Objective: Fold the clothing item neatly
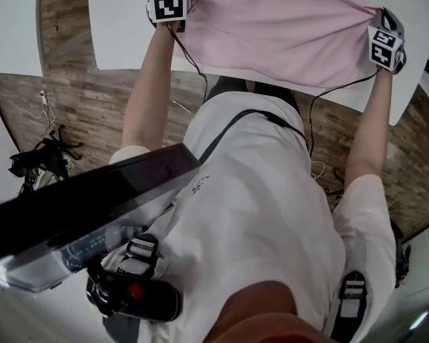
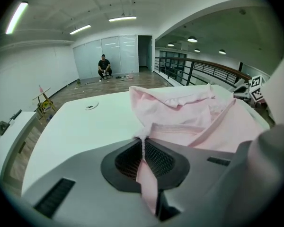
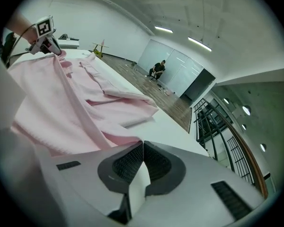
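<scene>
Two grips hold the pink garment (image 1: 272, 27) taut over the white table (image 1: 121, 34); left gripper (image 2: 143, 145) pinches its edge; right gripper (image 3: 141, 148), jaws pressed together, nips its corner.

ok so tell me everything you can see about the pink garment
The pink garment is a soft, thin-looking light pink cloth with hemmed edges, spread on the white table. Its near edge is pulled taut between the two grippers: the left gripper is shut on one corner and the right gripper on the other. Beyond that edge it lies rumpled, with loose folds bunched up. What kind of clothing it is cannot be told.
</scene>
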Demonstrator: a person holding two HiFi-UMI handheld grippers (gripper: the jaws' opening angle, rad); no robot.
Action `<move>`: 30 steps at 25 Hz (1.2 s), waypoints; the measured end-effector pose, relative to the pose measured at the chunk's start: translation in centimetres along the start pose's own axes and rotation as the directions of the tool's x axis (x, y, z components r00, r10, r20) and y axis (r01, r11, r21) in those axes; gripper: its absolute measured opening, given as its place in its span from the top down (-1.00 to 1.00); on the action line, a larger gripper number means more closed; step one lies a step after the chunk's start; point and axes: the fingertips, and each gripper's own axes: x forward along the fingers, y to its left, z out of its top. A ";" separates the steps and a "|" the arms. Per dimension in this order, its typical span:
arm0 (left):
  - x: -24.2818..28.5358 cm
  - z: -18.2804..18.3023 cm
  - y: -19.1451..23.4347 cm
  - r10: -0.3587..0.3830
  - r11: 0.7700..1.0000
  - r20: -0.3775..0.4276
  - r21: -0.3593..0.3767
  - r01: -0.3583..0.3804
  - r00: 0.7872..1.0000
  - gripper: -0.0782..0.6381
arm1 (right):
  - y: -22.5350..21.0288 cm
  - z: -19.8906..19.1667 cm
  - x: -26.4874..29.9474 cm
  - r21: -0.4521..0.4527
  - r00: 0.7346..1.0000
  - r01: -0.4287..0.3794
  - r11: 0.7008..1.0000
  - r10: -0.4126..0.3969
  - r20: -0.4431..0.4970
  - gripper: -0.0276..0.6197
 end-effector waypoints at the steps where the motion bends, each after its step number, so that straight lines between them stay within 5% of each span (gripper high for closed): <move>1: 0.4 -0.2 0.0 -0.004 1.000 -0.015 -0.006 0.004 1.000 0.73 | 0.1 -0.4 0.6 0.008 1.000 -0.010 1.000 0.010 -0.008 0.89; 5: 1.1 -0.4 0.1 -0.003 0.999 -0.025 -0.045 0.002 1.000 0.73 | 0.4 -1.7 2.0 0.100 0.999 -0.037 0.994 0.039 -0.020 0.86; 8: -0.5 -0.1 1.1 0.008 0.997 0.037 -0.081 -0.005 0.999 0.62 | -0.2 -1.0 0.0 0.170 1.000 -0.001 0.985 -0.004 0.030 0.63; 12: -1.8 0.8 1.8 -0.055 0.984 0.100 -0.161 0.070 0.993 0.53 | -0.7 -0.4 -1.9 0.195 0.997 0.031 0.980 -0.044 0.060 0.60; 17: -0.6 1.1 -0.3 -0.161 0.983 0.052 -0.080 0.165 0.986 0.13 | 1.3 2.7 -4.7 0.190 0.984 -0.021 0.982 -0.014 0.177 0.60; 22: -0.1 1.9 -1.6 -0.217 0.973 0.061 -0.062 0.221 0.974 0.10 | 6.4 5.1 -5.0 0.152 0.967 -0.144 0.978 0.107 0.231 0.60; 30: -1.7 0.9 -1.5 -0.273 0.962 0.051 -0.003 0.273 0.961 -0.15 | 9.6 5.6 -6.4 0.172 0.956 -0.202 0.964 0.156 0.247 0.61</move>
